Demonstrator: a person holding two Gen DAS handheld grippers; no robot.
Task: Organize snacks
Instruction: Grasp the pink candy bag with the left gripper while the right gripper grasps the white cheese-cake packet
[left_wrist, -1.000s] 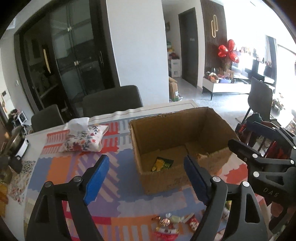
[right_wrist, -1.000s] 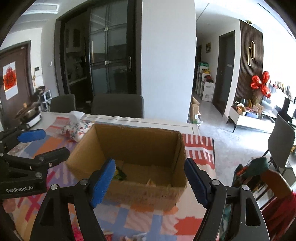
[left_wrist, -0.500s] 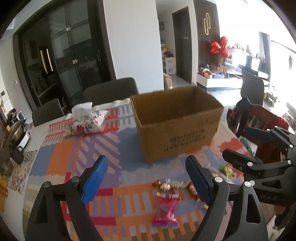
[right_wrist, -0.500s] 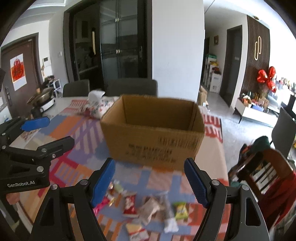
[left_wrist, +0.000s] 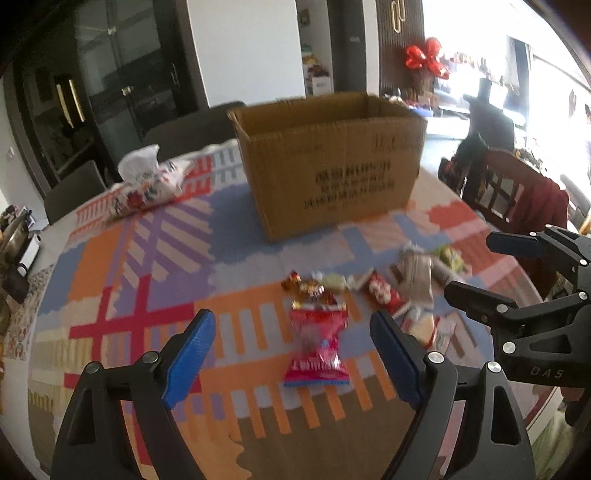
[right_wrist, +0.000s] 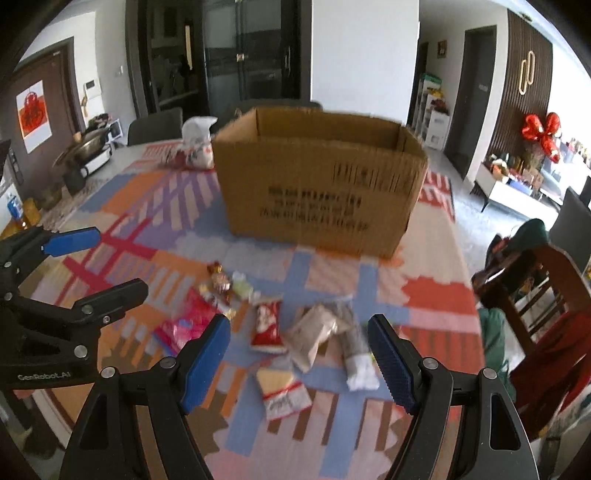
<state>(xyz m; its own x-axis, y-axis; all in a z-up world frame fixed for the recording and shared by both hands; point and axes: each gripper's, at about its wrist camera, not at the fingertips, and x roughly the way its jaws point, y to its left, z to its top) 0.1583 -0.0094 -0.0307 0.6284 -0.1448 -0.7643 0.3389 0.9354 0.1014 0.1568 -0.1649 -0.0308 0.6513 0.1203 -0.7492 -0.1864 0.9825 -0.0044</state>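
On the patterned tablecloth (right_wrist: 122, 206), in front of the box: a loose scatter of snack packets, none held.
Snacks: lay in a cluster between the grippers and the cardboard box (right_wrist: 317, 184), apart from its front wall.
Red pouch (left_wrist: 317, 343): flat on the cloth, centred ahead of the left gripper (left_wrist: 295, 354); white lettering along its lower edge, too blurred to read.
Small candies (left_wrist: 314, 286): bunched just beyond the red pouch, gold and pale wrappers.
Red-and-white packet (right_wrist: 267, 325): lay between the red pouch and a beige packet (right_wrist: 312, 336); print unreadable.
Yellow-and-white packet (right_wrist: 282, 391): nearest the right gripper (right_wrist: 301, 360), red script on its white half, not legible.
Grey-and-white stick pack (right_wrist: 356, 347): just beside the beige packet, close to the right gripper's right finger.
Green packet (left_wrist: 450, 256): at the far right edge of the cluster.
Left gripper: spread wide, blue pads well apart, nothing between them.
Right gripper: likewise wide and empty; "GenRobot.AI" read on the left tool's body in the right wrist view, "DAS" on the right tool's body in the left wrist view.
Box: open-topped, upright, dark printed lines and a barcode-like mark on the front, smeared by blur.
Tissue pack (left_wrist: 147, 181): floral cover, left of the box, white tissue sticking up.
Around: dark chairs (right_wrist: 155, 125) behind the table, a pot (right_wrist: 83, 146) at the far left corner, a wooden chair (right_wrist: 535, 295) draped in red cloth at the right, red heart balloons (right_wrist: 543, 131) by the slatted wall.
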